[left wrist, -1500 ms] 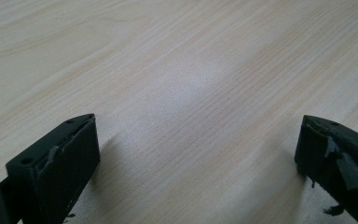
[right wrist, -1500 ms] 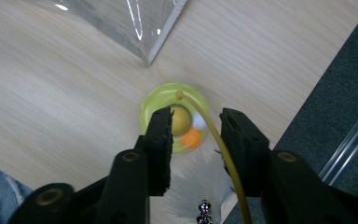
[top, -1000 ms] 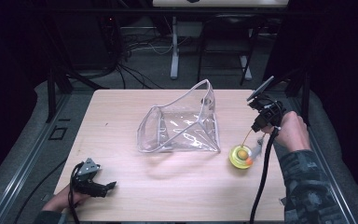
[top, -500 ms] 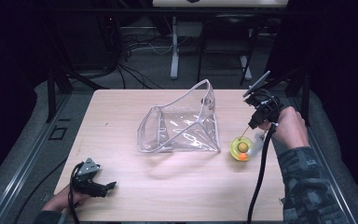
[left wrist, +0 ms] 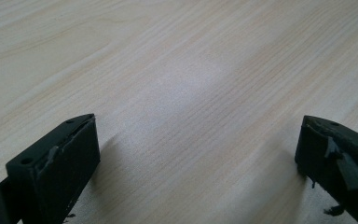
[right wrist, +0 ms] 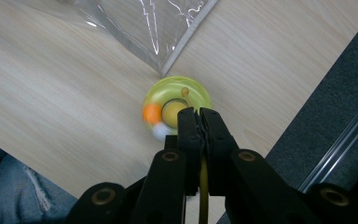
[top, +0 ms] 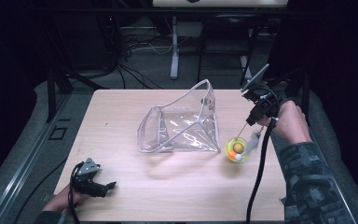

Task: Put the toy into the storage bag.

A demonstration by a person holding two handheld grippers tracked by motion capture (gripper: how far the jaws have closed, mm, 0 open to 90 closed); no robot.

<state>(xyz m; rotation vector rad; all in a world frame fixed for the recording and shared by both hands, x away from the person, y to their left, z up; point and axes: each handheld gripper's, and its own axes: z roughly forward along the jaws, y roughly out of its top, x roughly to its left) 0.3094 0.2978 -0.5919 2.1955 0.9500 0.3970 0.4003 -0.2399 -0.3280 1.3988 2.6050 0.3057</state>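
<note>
From my station I saw the right gripper point(top: 254, 122) held above the table's point(top: 121, 116) right edge, its jaws pressed together on a thin yellowish stem point(top: 241, 131). In the right gripper view that stem ran down between the closed black fingers point(right wrist: 189, 128), with no gap left between them. Below the tips sat a yellow-green ring toy point(right wrist: 177, 108) with an orange ball and a white ball on its rim; whether it rested on the wood or hung just clear of it I could not tell. It lay right beside the near right corner of the clear plastic pouch point(top: 182, 123), which stood open and tented in the middle of the table.

My left gripper point(top: 103, 186) rested low at the near left corner of the table, well apart from the pouch and the toy. In the left gripper view its two fingers point(left wrist: 56, 168) stood wide apart with bare wood grain between them, gripping nothing, their tips close to the tabletop.
</note>
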